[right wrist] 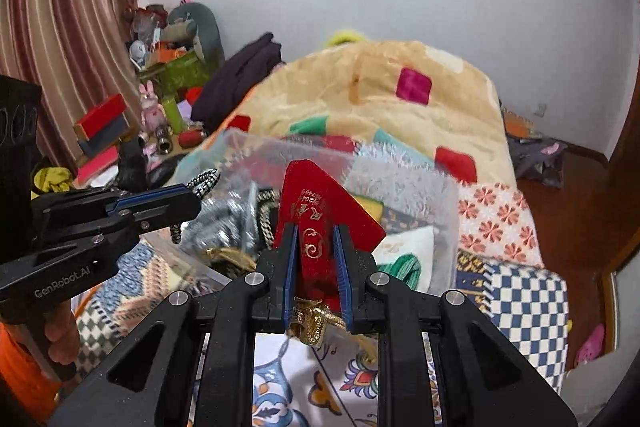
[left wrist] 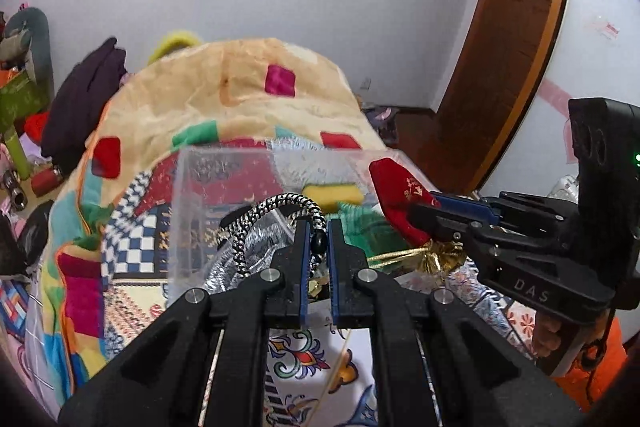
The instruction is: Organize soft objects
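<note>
My left gripper (left wrist: 319, 227) is shut on a black-and-white braided cord (left wrist: 280, 205) attached to a silver pouch (left wrist: 256, 251), held over a clear plastic box (left wrist: 208, 183) on the bed. My right gripper (right wrist: 316, 233) is shut on a red pouch with gold print (right wrist: 320, 203) with a gold drawstring (right wrist: 312, 323), also above the box (right wrist: 400, 183). In the left wrist view the right gripper (left wrist: 420, 211) and red pouch (left wrist: 394, 195) are at the right. In the right wrist view the left gripper (right wrist: 192, 201) holds the cord (right wrist: 204, 183) at the left. A yellow sponge (left wrist: 332, 197) and a green knit item (left wrist: 360, 227) lie in the box.
A beige blanket with coloured squares (left wrist: 224, 99) is piled behind the box. Patterned bedding (right wrist: 516, 223) lies beneath. Clutter, boxes and a dark garment (right wrist: 240, 79) fill the left side. A wooden door (left wrist: 500, 59) stands at the right.
</note>
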`<action>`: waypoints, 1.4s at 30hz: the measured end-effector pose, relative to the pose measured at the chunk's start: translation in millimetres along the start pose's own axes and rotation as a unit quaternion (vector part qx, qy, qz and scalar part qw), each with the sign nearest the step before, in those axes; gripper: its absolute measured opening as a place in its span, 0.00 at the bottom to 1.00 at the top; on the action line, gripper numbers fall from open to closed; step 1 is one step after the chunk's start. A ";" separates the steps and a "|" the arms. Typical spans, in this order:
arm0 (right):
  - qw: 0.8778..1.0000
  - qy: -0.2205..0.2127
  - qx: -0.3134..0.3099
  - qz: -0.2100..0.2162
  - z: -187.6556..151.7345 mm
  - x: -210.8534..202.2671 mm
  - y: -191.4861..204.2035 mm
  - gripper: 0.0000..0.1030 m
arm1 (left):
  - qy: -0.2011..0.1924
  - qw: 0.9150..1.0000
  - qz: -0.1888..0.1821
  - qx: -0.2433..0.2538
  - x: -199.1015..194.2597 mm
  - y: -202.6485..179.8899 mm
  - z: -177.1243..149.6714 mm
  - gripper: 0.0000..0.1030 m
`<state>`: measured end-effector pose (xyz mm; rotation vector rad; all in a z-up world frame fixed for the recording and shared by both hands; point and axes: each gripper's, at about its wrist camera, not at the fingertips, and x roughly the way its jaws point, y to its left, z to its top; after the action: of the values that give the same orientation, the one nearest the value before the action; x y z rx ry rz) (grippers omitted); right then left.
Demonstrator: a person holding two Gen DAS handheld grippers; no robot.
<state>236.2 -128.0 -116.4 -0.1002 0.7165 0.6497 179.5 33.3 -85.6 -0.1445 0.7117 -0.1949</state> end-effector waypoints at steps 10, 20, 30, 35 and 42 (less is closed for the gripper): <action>1.000 0.016 0.007 -0.011 -5.2 7.2 -6.6 0.26 | 0.035 0.999 0.003 0.001 28.2 -1.7 -12.6 0.09; 1.000 -0.013 0.000 -0.015 4.3 -24.1 -0.8 0.44 | -0.011 1.000 0.005 -0.007 -18.6 -7.4 -4.6 0.29; 0.996 -0.085 0.001 -0.007 12.4 -104.4 14.3 0.44 | -0.109 0.994 0.025 0.002 -106.8 -28.9 1.4 0.38; 0.993 -0.121 0.000 0.001 9.5 -142.3 26.1 0.44 | -0.148 0.988 0.031 0.010 -145.1 -42.4 -2.5 0.48; 0.988 -0.153 -0.006 0.000 1.3 -167.5 40.3 0.61 | -0.183 0.981 0.051 0.034 -179.3 -60.9 -11.4 0.65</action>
<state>118.2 -182.3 -3.2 -0.0100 0.4171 0.6526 31.4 13.9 31.4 -0.0752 0.3441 -0.0891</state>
